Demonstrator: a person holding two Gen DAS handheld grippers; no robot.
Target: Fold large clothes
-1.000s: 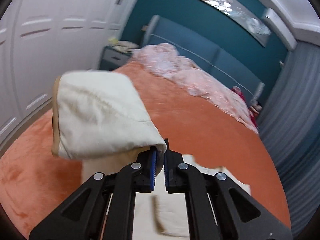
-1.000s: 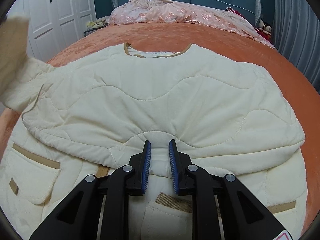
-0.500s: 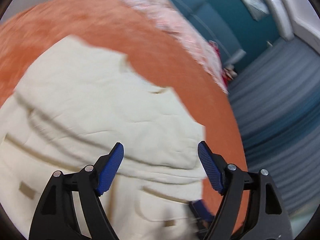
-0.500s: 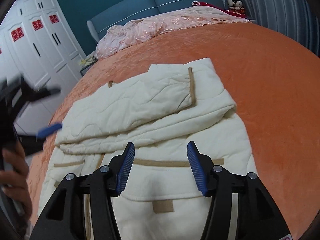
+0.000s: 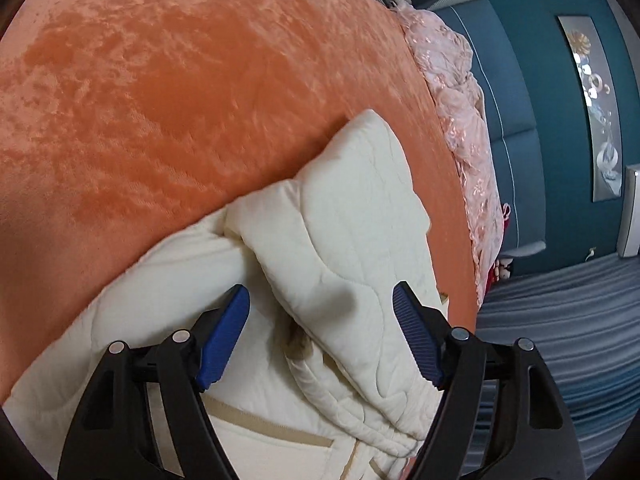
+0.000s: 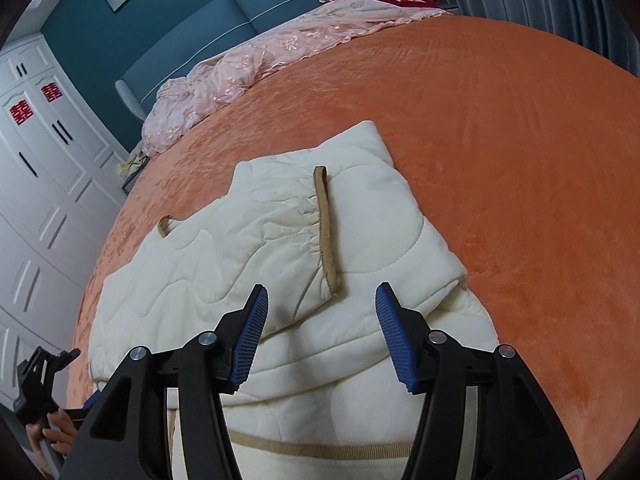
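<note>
Across the lower half of the left wrist view: cream quilted jacket (image 5: 328, 248) spread on the orange bed (image 5: 160, 92), one folded panel lying diagonally over the body, a tan-trimmed pocket edge near the bottom. Left tongs (image 5: 320, 320) wide apart, jaws just opened further and then eased in a little, nothing pinched; blue pads (image 5: 224, 332) hovering to either side of the folded panel, contact with the fabric impossible to judge. Pink bedding (image 5: 460, 112) bunched along the upper right, against the blue headboard.

From the right wrist view: same jacket (image 6: 280, 264) filling the centre and lower frame, a sleeve folded across the chest with its tan cuff (image 6: 326, 232) running down the middle. Right tongs (image 6: 320, 332) moderately wide, just opened, empty, poised above the fabric below the cuff. At the lower left edge, the left tongs again, dark frame gripped by a hand (image 6: 56, 434).

Likely risks: padded layers springing back and undoing the sleeve fold once let go; a pinch catching only the top layer, dragging it askew; plush bedspread snagging and shifting the whole garment.

Only the right view shows the cuff, the neckline trim, the white wardrobe (image 6: 44, 184) and the hand; only the left view shows the overlap of layers at close range.
</note>
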